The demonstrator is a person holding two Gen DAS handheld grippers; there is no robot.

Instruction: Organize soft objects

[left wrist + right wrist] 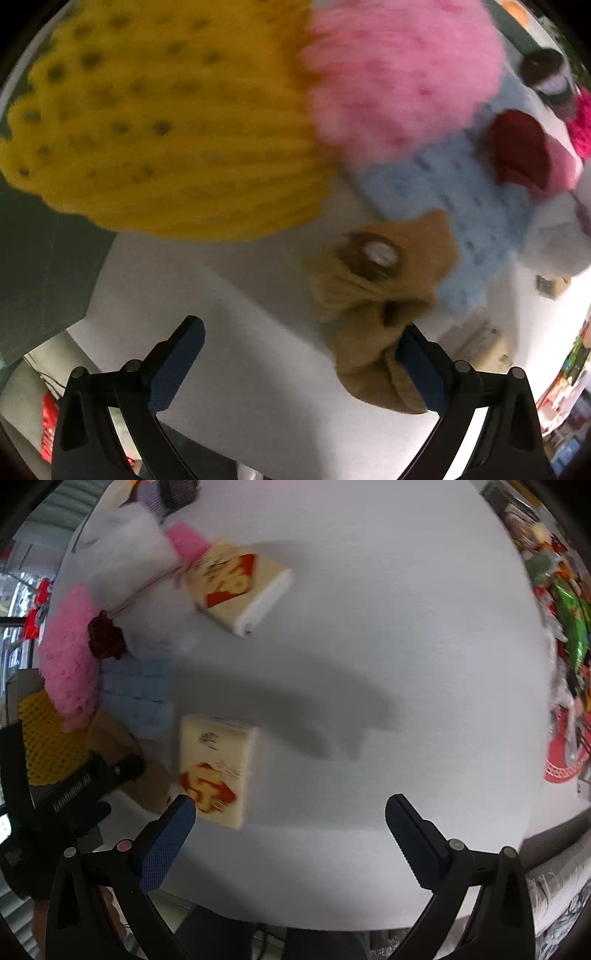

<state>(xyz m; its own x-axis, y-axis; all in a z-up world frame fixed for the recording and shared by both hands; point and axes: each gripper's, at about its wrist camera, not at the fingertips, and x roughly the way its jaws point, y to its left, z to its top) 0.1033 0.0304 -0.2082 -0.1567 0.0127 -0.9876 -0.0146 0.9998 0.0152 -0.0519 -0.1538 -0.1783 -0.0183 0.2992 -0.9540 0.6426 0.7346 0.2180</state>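
A heap of soft things lies on the white table (236,332): a yellow knitted piece (155,122), a pink fluffy one (399,74), a light blue knit (476,206), a dark red piece (517,147) and a tan cloth (373,295). My left gripper (301,325) is open, and the tan cloth drapes against its right finger. In the right wrist view the same heap sits at the left: pink (68,657), blue (138,694), yellow (44,738). My right gripper (290,803) is open over bare table, its left fingertip beside a cream tissue pack (218,771).
A second tissue pack (240,587) leans against white fluff (147,590). The black body of the left gripper (74,786) lies over the tan cloth. Colourful snack packets (569,635) line the table's right edge. A dark panel (40,273) borders the table on the left.
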